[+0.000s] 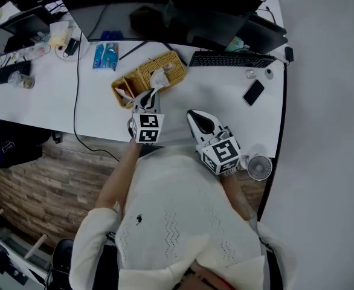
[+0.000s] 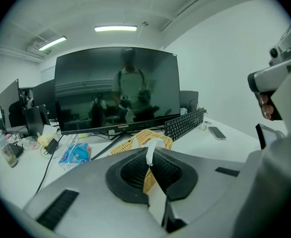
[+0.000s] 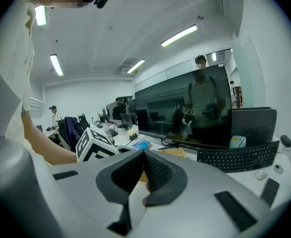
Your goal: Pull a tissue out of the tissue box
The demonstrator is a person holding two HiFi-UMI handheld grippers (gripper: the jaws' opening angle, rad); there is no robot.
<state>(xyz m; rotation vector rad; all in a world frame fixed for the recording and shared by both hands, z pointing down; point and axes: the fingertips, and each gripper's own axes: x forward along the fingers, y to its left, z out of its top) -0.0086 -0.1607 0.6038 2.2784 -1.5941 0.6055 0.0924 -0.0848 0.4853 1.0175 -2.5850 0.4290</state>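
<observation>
Clamps the left gripper (image 2: 149, 163) on a thin white tissue (image 2: 149, 151), jaws pressed together, with the strip pinched between the pads and poking up past the tips. Holds that gripper just in front of the woven tissue box (image 1: 142, 80), low over the white counter (image 1: 92, 110) and close to its near edge, tips aimed at the box. Has the rest of the tissue bunched at the opening on top of the box, so one end sits in the box and the other in the jaws. Carries the right gripper (image 1: 201, 121) just beside the left one, nearer the body, above the counter's near edge and apart from the box. Brings its jaws together tip to tip, with nothing between the pads. Behind the box: a wide dark monitor (image 2: 116, 93) on a splayed stand. To the right of the box: a black keyboard (image 1: 231, 59), then a dark phone (image 1: 253, 92) lying flat. To the left of the box: a blue packet (image 1: 106, 56), near a black cable (image 1: 75, 95) running down across the counter to its near edge. Farther left: a clutter of small items, too small to name.
</observation>
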